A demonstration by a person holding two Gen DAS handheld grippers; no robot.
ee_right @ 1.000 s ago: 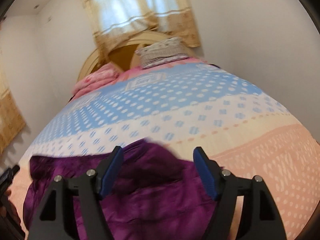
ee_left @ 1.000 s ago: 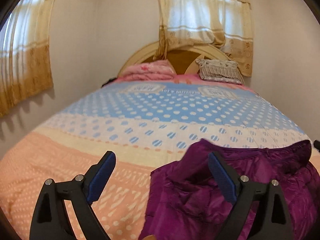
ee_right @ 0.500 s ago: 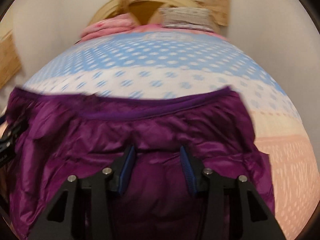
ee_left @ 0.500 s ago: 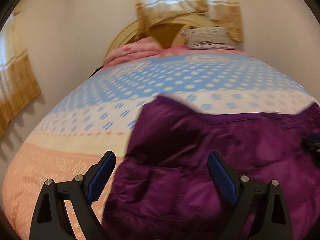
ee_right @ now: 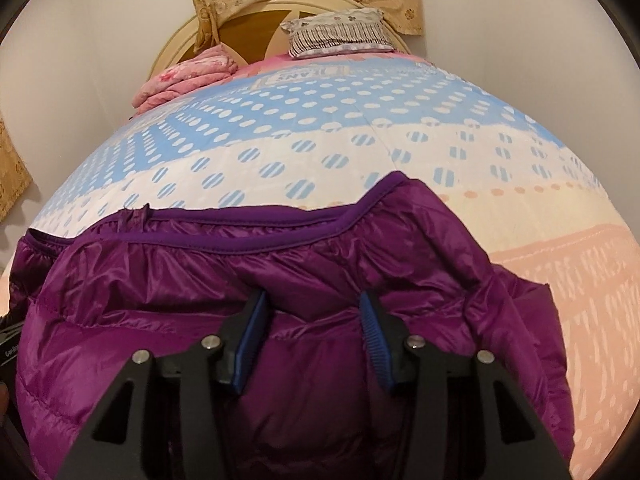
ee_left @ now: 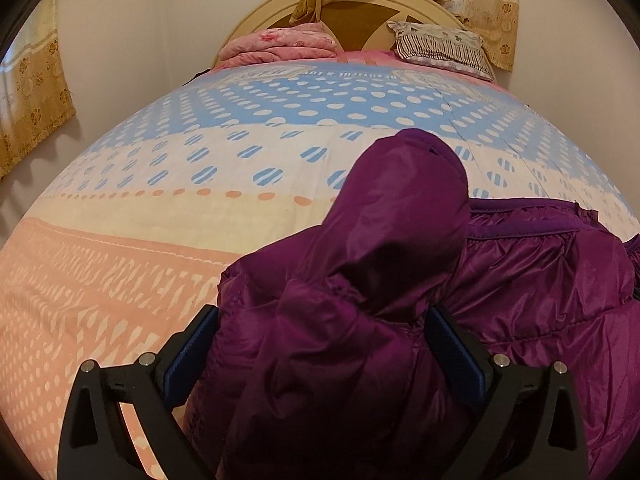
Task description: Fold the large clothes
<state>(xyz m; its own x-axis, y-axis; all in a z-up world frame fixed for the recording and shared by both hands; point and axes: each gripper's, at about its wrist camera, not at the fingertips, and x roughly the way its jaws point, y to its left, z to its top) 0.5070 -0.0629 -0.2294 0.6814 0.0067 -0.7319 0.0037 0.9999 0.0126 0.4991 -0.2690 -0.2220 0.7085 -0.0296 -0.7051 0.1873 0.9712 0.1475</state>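
So the purple puffer jacket (ee_right: 280, 288) is lying crumpled on the bed (ee_left: 200, 184), spread across the peach and white end of the polka-dot bedspread. That makes sense for folding something this bulky, since the bed gives it a big soft flat area to lay out on.

The right tongs (ee_right: 312, 340) are angled down onto the middle of the jacket's body, just below the elastic hem band that runs across ahead of them. Their jaws have just been closing and now sit fairly narrow with a puffy ridge of fabric bunched between them. I'd call that a pinch on the jacket, probably to anchor or lift that part.

The left tongs (ee_left: 320, 356) are also tipped down toward the bed. Their jaws have just been opening and stand about as wide as they go, straddling a fat lump of jacket. The pads don't look like they're pressing it, so nothing is held yet. Straight ahead of them a rounded mound of the jacket, a sleeve or hood, I can't tell which, sticks up. My guess is that's getting grabbed next.
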